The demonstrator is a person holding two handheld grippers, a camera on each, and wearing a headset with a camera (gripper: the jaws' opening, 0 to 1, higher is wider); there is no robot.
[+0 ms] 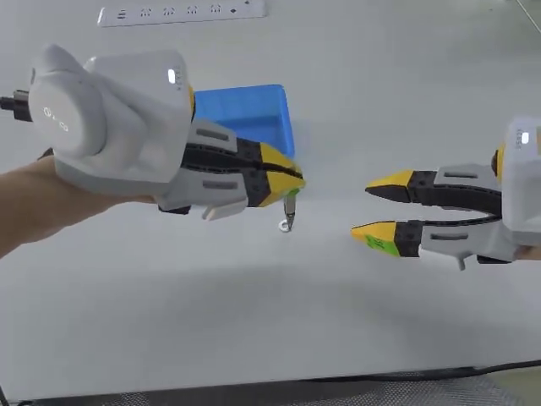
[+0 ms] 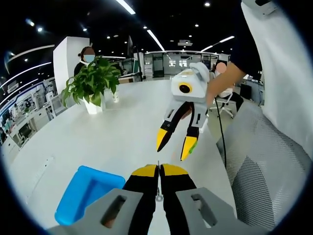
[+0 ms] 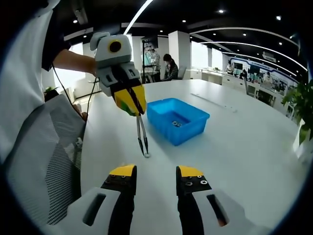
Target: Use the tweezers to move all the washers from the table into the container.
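One washer [image 1: 284, 225] sits on the white table [image 1: 254, 321], right at the tips of the tweezers [image 1: 289, 211]. I cannot tell whether the tips pinch it or only touch it. From the right gripper view the same washer [image 3: 146, 155] shows as a small ring under the tweezers [image 3: 141, 134], which point steeply down. My left gripper [image 1: 296, 179] has its jaws pressed together on the upper end of the tweezers, and in its own view the thin tool [image 2: 158, 181] runs out between the closed yellow tips. Just beyond it, on the far left side, stands the blue container [image 1: 254, 110], open on top. The right gripper view lets me see a few washers already lying inside [image 3: 176, 123]. My right gripper [image 1: 362, 209] hovers to the right of the washer, apart from it, jaws spread and nothing between them. Farther off, a power strip [image 1: 182, 10] lies at the far edge of the table.
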